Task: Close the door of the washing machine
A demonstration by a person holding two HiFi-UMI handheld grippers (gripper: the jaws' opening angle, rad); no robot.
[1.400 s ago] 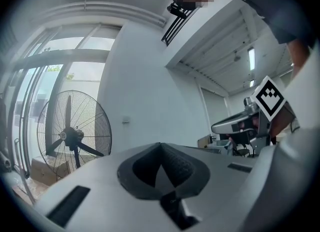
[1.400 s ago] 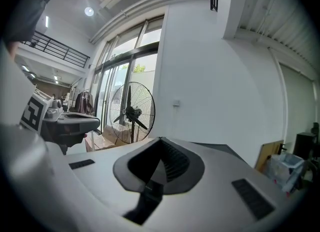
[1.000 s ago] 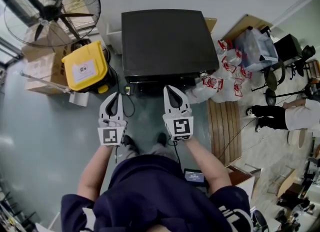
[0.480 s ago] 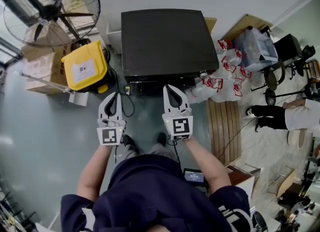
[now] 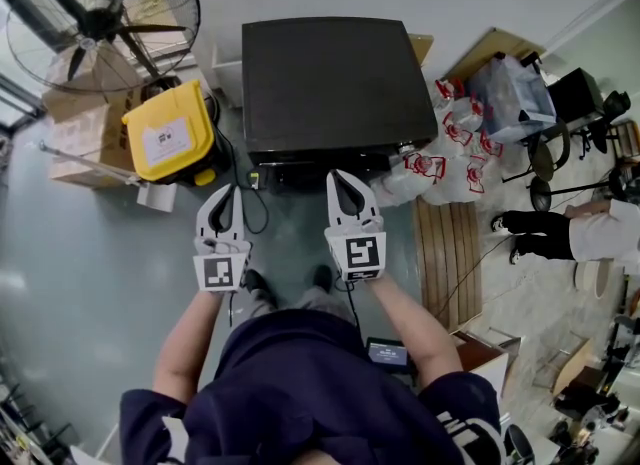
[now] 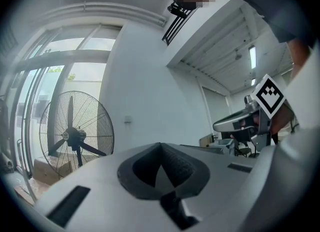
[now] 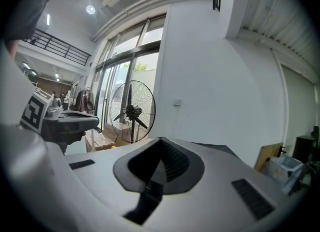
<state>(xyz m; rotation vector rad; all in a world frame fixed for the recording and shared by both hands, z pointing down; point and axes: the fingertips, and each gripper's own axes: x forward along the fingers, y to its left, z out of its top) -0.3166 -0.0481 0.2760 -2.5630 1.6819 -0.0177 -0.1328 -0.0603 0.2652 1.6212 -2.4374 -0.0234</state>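
Note:
The washing machine (image 5: 330, 83) is a black box seen from above in the head view; only its top and a dark strip along its front edge (image 5: 310, 168) show, and its door is hidden from this angle. My left gripper (image 5: 229, 193) is held level just before the machine's front left corner, with its jaws together and nothing between them. My right gripper (image 5: 344, 179) sits at the middle of the front edge, also shut and empty. In the left gripper view the left gripper (image 6: 161, 145) has its tips meeting; in the right gripper view the right gripper (image 7: 161, 140) does too.
A large standing fan (image 5: 100, 18) and cardboard boxes (image 5: 75, 138) stand at the left, with a yellow container (image 5: 172, 135) beside the machine. Plastic bags with red print (image 5: 455, 143) and a wooden pallet (image 5: 455, 253) lie at the right. Another person (image 5: 570, 233) stands far right.

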